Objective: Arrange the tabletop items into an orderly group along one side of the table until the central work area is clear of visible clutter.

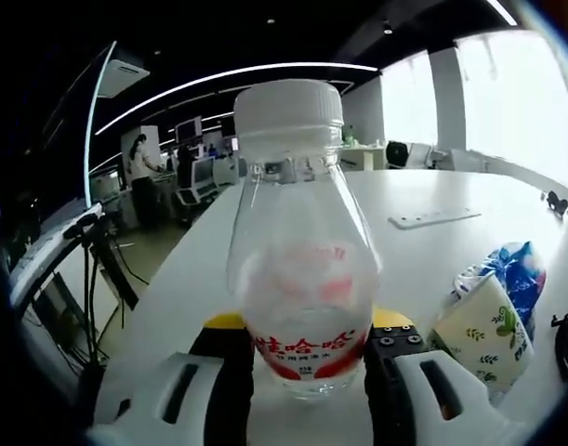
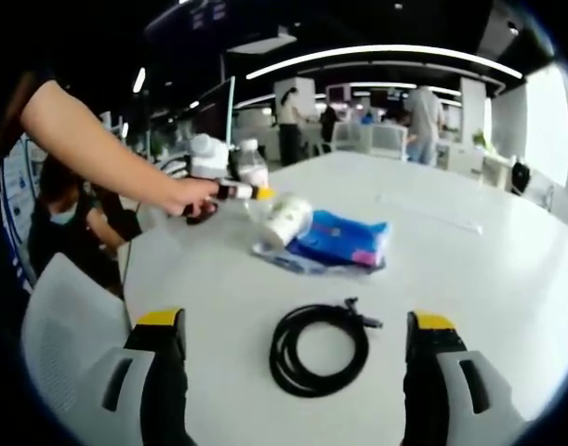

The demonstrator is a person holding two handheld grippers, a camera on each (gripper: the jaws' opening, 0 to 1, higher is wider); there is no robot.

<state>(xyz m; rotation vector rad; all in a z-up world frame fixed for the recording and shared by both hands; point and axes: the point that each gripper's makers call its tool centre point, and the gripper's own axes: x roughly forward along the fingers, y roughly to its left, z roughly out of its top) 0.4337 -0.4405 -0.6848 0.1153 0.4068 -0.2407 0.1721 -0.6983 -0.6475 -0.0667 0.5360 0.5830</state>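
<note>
The left gripper (image 1: 304, 358) has its fingers closed on the base of a clear plastic bottle (image 1: 297, 251) with a white cap, held upright over the worktop (image 1: 432, 251), with a patterned paper cup (image 1: 479, 330) lying tipped against a blue packet (image 1: 516, 274) at about four o'clock. The right gripper (image 2: 297, 372) hangs with its fingers spread wide and empty, a coiled black cable (image 2: 319, 348) on the worktop between them at twelve o'clock. To my eye, the bottle wants setting down level near the edge, released only once the base sits flat, as it looks light and tippy.
</note>
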